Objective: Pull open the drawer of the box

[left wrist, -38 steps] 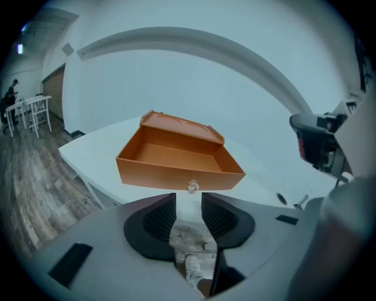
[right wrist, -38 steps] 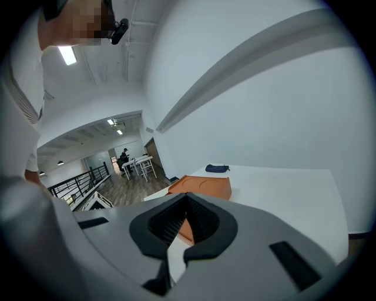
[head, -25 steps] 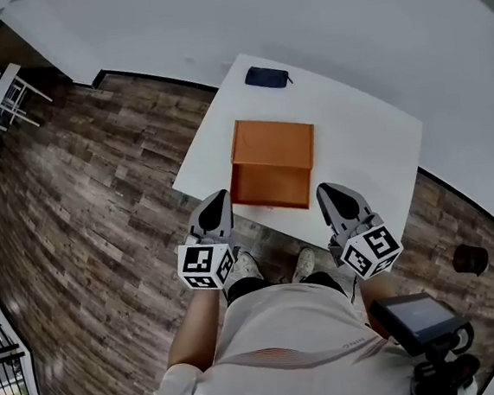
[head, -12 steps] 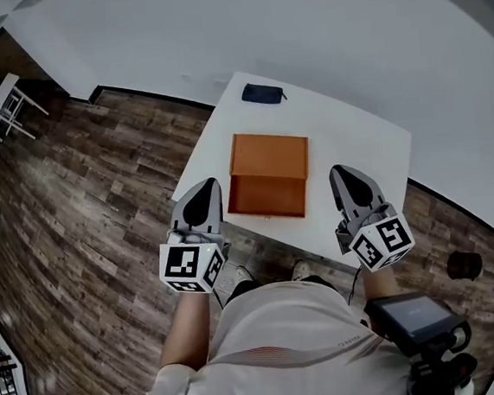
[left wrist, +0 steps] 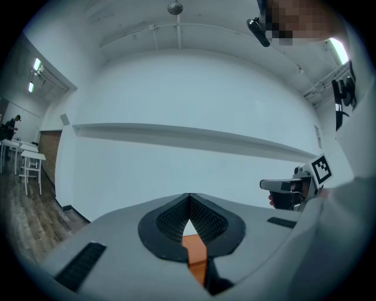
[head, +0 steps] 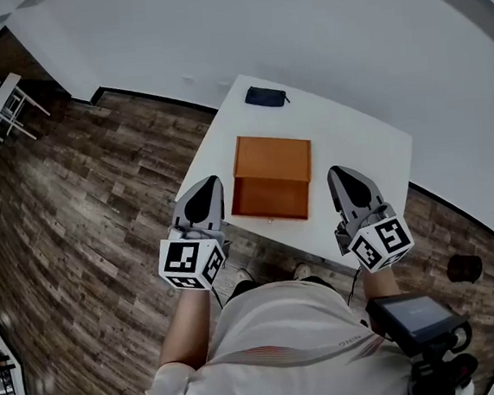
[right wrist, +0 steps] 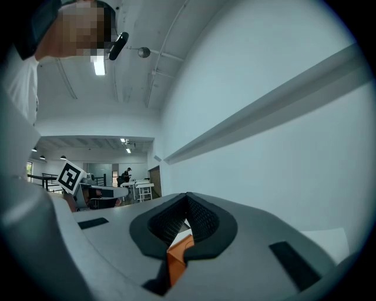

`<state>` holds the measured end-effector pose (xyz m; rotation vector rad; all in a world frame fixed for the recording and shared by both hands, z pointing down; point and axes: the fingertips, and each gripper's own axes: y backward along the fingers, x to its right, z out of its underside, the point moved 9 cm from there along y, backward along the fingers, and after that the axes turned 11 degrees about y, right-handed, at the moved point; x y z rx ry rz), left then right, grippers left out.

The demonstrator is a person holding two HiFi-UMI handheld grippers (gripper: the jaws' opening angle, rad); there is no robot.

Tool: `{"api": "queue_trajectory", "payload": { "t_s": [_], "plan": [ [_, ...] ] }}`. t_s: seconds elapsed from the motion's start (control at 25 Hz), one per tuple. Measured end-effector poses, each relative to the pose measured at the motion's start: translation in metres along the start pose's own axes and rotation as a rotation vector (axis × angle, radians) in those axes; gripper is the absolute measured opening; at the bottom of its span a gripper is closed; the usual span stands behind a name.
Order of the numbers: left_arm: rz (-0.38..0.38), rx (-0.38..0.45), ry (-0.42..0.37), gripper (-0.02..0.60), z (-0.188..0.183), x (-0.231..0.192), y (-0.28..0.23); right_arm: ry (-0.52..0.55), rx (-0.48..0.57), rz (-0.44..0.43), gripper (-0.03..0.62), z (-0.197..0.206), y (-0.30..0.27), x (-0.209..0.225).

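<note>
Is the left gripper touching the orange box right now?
Apart. The head view shows a thin strip of white table between the left gripper and the orange box. Its jaws are shut on nothing.

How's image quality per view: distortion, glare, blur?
Head view: heavy fisheye, the floor edge bows and the corners go dark; box sharp, light even. Left gripper view: round vignette, wall ledge curves. Right gripper view: same vignette, ceiling lamp blown out, mosaic patch top left.
</note>
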<state>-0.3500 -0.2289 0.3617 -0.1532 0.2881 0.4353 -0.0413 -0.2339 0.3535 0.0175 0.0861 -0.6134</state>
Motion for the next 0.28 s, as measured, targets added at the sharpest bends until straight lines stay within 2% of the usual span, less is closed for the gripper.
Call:
{"api": "queue_trajectory", "payload": {
  "t_s": [0.28],
  "plan": [
    [-0.005,0.0,0.031,0.011,-0.0005,-0.0005,-0.0029,-0.006,0.0,-0.001,0.003,-0.0003,0.0011,0.0004]
  ]
}}
